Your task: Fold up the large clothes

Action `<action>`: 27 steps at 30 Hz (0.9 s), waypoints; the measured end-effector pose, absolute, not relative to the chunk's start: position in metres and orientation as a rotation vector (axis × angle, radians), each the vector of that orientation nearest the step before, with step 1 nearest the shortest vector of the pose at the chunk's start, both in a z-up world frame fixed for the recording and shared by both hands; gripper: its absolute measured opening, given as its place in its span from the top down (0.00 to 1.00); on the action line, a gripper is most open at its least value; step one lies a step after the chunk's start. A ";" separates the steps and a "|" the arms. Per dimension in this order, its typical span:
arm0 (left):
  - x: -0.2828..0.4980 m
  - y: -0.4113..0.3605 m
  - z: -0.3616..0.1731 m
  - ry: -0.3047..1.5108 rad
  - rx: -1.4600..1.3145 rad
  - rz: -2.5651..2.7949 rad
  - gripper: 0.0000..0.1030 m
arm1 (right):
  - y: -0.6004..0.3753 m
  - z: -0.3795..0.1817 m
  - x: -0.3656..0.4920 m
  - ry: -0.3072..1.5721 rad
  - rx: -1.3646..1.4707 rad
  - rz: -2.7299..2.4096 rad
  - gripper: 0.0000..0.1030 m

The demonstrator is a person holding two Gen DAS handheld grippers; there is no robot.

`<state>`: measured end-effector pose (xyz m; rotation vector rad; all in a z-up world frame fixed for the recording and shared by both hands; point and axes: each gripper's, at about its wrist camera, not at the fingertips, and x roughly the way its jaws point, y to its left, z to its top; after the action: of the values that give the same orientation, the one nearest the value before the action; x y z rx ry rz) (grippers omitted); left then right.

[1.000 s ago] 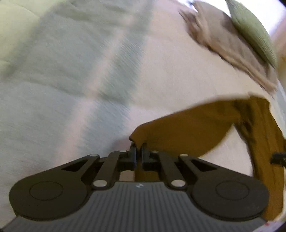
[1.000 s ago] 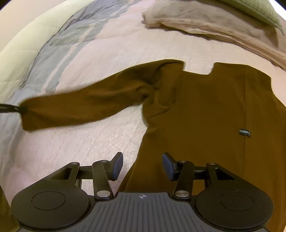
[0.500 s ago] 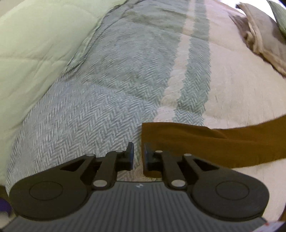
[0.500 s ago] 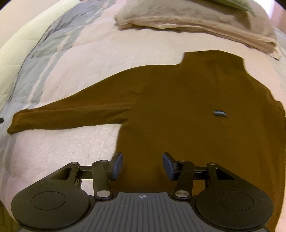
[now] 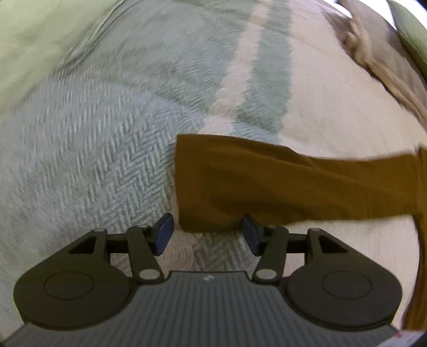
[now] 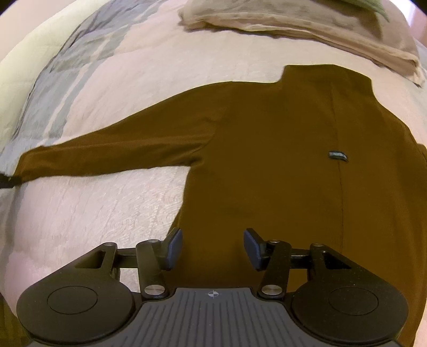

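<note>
Since half a second ago your left gripper has let go of the sleeve and spread its jaws wide — the cuff now lies flat on the bed just ahead of the fingertips, its lower corner sitting between them without being pinched.

Going left to right in the left wrist view: a pale green quilt fills the far left, then the grey herringbone blanket with its cream stripe, then the sleeve stretching off to the right edge. At the top right a crumpled beige cloth sits on the bed, well apart from the sleeve.

In the right wrist view, the tip of your left gripper shows at the far left edge, beside the cuff. From there the sleeve runs straight across the cream bedspread into the body of the brown sweater, which lies spread flat with its collar pointing away from you. A small dark tag sits on a seam right of centre. Your right gripper hangs over the lower part of the sweater, jaws wide apart and holding nothing. Beyond the collar lies the beige cloth — near the sweater but not touching it.
</note>
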<state>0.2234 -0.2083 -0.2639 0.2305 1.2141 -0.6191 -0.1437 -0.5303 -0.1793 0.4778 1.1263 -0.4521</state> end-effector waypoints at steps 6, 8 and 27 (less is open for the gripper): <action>0.225 -0.196 -0.243 1.225 0.197 -0.653 0.89 | -0.528 -0.174 -0.137 1.125 0.463 -0.459 0.53; 0.224 -0.189 -0.228 1.199 0.239 -0.641 0.94 | -0.529 -0.170 -0.135 1.115 0.465 -0.462 0.53; 0.132 -0.277 -0.183 1.061 0.421 -0.693 0.84 | -0.601 -0.142 -0.282 1.010 0.584 -0.785 0.52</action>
<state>0.1320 -0.2766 -0.1829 0.4207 1.0611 -0.6930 -0.2820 -0.6007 -0.1423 0.5838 1.0104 -0.7855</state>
